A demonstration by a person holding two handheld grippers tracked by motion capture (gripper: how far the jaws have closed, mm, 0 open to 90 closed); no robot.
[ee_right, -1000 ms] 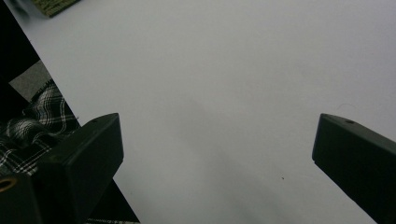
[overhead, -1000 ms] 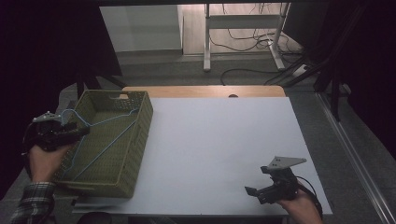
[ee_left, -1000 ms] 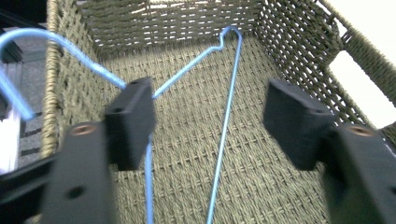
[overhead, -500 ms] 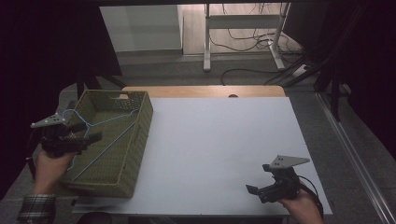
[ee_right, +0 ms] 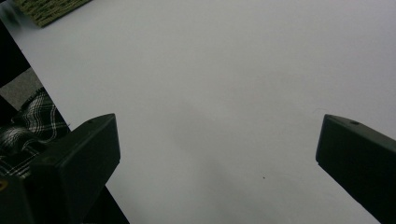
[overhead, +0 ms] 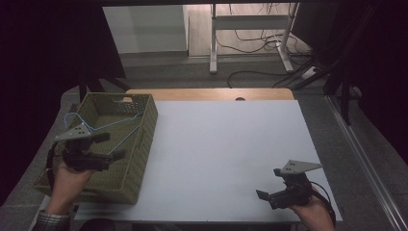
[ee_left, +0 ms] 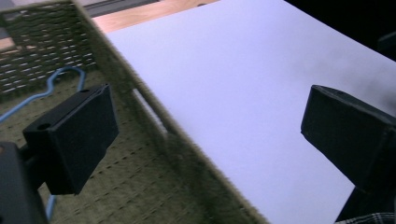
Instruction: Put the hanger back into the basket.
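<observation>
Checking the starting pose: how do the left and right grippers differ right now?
The left gripper hangs over the woven olive-green basket holding a thin blue wire hanger; the right gripper sits low by the white table's near edge, over bare surface. Both are open and hold nothing.

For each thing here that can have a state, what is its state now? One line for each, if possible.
Left gripper: open, holds nothing, over the basket.
Right gripper: open, holds nothing, near the white table's front right corner.
Green basket: upright at the table's left edge, with the hanger in it.
Blue wire hanger: lies inside the basket, not gripped.
White table: bare in the middle.
</observation>
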